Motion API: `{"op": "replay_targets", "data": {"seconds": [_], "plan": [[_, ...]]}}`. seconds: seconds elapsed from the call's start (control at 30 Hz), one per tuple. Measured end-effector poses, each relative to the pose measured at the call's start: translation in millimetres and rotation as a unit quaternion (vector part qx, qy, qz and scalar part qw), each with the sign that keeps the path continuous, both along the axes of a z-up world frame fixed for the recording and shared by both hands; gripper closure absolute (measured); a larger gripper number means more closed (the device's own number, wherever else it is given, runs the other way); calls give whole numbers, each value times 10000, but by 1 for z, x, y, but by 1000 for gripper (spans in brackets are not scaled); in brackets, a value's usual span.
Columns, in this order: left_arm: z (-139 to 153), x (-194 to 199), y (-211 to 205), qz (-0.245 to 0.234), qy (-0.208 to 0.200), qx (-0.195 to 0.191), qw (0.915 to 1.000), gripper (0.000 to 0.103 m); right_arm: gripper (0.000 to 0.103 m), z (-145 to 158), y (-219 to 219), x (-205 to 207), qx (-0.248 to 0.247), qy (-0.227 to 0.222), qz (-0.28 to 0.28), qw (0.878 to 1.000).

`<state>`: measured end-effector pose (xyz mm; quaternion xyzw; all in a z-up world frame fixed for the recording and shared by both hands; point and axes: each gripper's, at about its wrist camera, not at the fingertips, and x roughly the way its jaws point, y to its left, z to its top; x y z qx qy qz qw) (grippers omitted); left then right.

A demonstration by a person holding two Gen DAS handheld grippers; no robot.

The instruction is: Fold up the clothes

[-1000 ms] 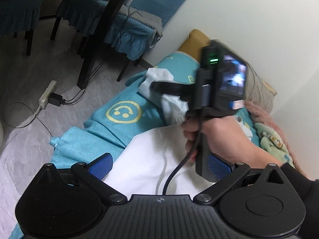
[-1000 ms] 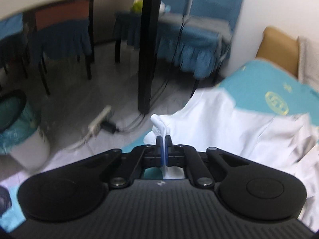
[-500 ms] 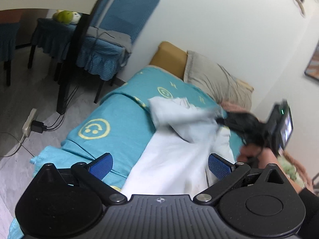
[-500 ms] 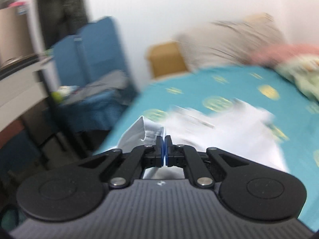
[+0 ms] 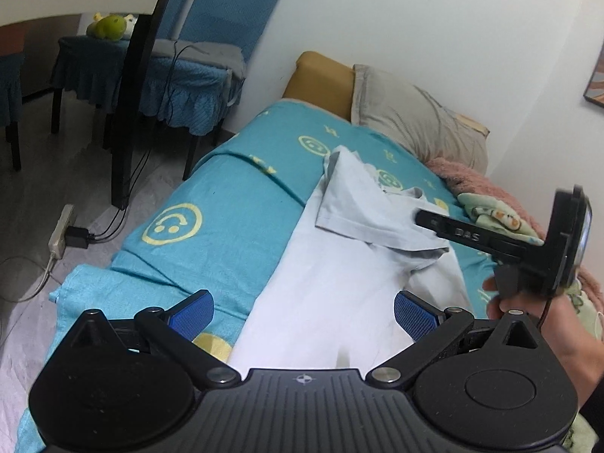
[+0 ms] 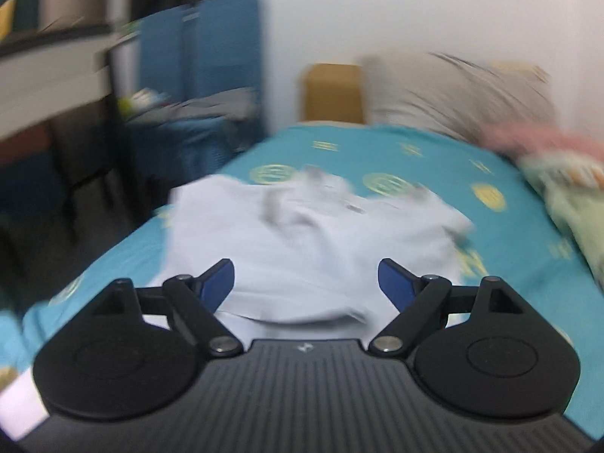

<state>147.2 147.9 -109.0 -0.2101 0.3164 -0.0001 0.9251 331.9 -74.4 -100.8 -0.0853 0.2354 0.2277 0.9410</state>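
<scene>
While white shirt [image 5: 339, 271] lies flat on bed [image 5: 226, 204] for folding, left gripper [image 5: 302, 311] and right gripper [image 6: 304, 283] hang wide apart, gripping nothing.

The white shirt [image 5: 339, 264] is showing as thin, matt cloth, softly creased. The bedsheet [image 5: 226, 204] is looking like matt woven cotton. The left gripper [image 5: 302, 311] is showing matt black ribbed plastic, with blue textured pads [image 5: 415, 315] and shiny metal pivot screws.
</scene>
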Motion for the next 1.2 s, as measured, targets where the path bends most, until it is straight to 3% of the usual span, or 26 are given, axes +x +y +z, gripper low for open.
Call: {"op": "replay_targets", "data": {"seconds": [0.07,0.17,0.2,0.43,0.5,0.53,0.57,0.73,0.83,0.93,1.07,1.2], "plan": [[-2,2,4,90,65,-67,9999,0,20,-2,26,2,-241,25,496,9985],[-5,3,9,197,139,-109,9996,0,35,-12,60,7,-569,125,967,9936],[-5,4,9,207,154,-111,9996,0,35,-15,71,9,-678,158,1124,9912],[-10,8,5,126,247,-78,9996,0,37,-40,97,36,-1188,383,804,9889],[-11,8,5,114,258,-73,9996,0,59,-39,97,41,-1186,377,649,9901],[-11,8,5,117,264,-87,9995,0,86,-36,96,43,-1147,405,590,9908],[-11,7,5,121,269,-108,9995,0,94,-34,94,45,-1103,438,536,9915],[-9,3,3,94,229,-154,9996,0,96,-2,75,53,-715,82,404,9966],[-8,2,1,60,172,-113,9998,0,96,20,47,73,-271,-171,-200,9993],[-8,2,-2,12,128,-76,9999,0,96,28,8,97,236,-228,-1041,9940],[-10,3,-6,-56,113,23,9999,0,96,6,-38,126,607,96,-1966,9786],[-14,7,-12,-123,156,211,9996,0,96,-31,-65,141,786,466,-2501,9639]]}}
